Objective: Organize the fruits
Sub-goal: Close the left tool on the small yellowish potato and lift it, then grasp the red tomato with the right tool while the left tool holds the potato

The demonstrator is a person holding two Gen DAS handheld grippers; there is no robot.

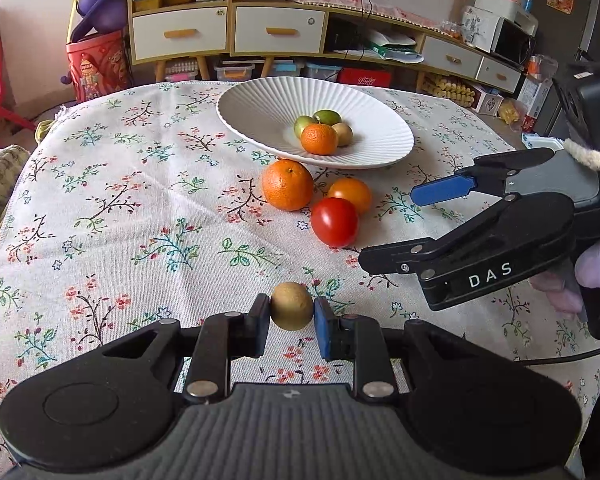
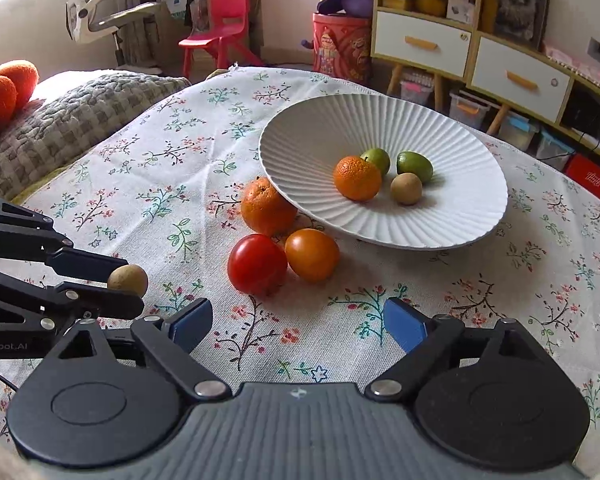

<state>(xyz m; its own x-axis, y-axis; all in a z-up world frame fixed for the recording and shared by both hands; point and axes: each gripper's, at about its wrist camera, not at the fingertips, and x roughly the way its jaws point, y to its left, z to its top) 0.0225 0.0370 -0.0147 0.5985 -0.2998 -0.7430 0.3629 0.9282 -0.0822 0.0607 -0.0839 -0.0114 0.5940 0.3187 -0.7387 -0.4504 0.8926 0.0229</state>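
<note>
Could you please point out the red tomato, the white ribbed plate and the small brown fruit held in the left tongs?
Red tomato [image 2: 257,264]: right wrist view, middle of its skin.
White ribbed plate [image 2: 308,140]: right wrist view, bare inner wall.
Small brown fruit [image 1: 291,306]: left wrist view, its centre, between the pads.

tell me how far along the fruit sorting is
Done: four fruits sit in the white plate. In hand: the left gripper is shut on a small brown fruit. Left: the big orange, red tomato and orange tomato on the tablecloth; the right gripper is open.
</note>
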